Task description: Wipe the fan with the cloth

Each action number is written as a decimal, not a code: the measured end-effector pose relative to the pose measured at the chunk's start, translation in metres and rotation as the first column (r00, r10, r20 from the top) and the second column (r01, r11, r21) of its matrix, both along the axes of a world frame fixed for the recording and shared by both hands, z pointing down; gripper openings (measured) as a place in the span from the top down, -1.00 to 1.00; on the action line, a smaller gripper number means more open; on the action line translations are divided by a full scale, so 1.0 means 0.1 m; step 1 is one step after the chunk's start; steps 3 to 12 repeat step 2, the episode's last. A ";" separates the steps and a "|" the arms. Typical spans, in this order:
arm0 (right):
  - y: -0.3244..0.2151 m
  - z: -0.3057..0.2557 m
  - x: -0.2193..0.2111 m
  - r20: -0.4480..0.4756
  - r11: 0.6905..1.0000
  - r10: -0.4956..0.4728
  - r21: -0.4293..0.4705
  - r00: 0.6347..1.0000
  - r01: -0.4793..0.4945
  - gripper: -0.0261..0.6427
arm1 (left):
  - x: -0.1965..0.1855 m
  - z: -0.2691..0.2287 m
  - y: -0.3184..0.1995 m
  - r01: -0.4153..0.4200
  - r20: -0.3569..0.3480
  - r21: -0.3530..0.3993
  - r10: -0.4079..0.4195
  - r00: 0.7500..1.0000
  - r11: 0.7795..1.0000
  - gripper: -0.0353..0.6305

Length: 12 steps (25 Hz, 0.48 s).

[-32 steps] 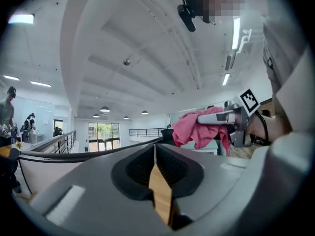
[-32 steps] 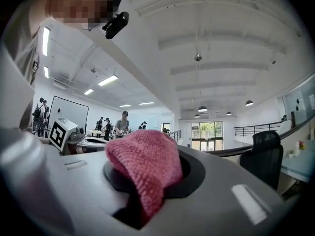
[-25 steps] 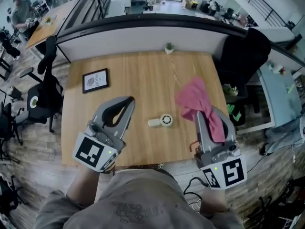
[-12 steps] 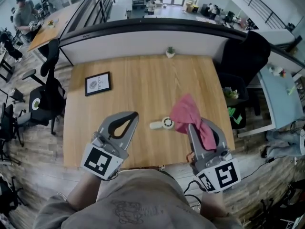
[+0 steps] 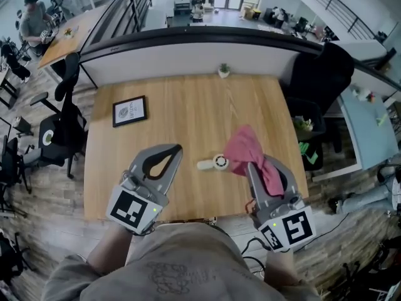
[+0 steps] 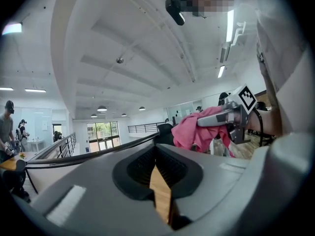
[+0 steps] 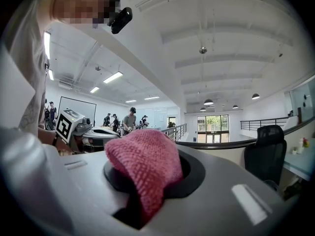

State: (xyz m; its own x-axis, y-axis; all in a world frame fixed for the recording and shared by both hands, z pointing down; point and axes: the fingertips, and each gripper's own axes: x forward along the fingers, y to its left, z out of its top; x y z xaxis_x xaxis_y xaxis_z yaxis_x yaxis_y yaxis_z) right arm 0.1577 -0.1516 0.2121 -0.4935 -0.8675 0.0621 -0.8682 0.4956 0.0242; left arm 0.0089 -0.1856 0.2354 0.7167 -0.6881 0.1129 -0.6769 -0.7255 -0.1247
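Vs 1 s back: both claws lower, nearer the person; cloth came down w/ them. R claw point(image 5: 258, 165) grasping pink knitted cloth point(image 5: 245, 148), which now hangs just right of small white handheld fan point(image 5: 215, 162) lying mid wooden tabletop point(image 5: 188, 105); contact unclear. L claw point(image 5: 177, 149) clenched, empty, left of fan. Wipe prob. next.

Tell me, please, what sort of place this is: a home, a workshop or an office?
Most likely an open-plan office. A black swivel chair stands beside the wooden table, a person is at another desk far left, and a railing runs behind.
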 end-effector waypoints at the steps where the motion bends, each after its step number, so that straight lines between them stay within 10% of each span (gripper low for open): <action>1: 0.00 0.01 0.01 -0.001 1.000 0.002 -0.002 1.000 -0.002 0.67 | 0.00 0.00 0.01 -0.001 0.000 -0.001 0.001 1.000 1.000 0.89; 12: 0.01 0.01 0.01 -0.002 1.000 0.005 -0.004 1.000 -0.005 0.67 | 0.00 0.00 0.01 -0.002 0.001 -0.002 0.002 1.000 1.000 0.89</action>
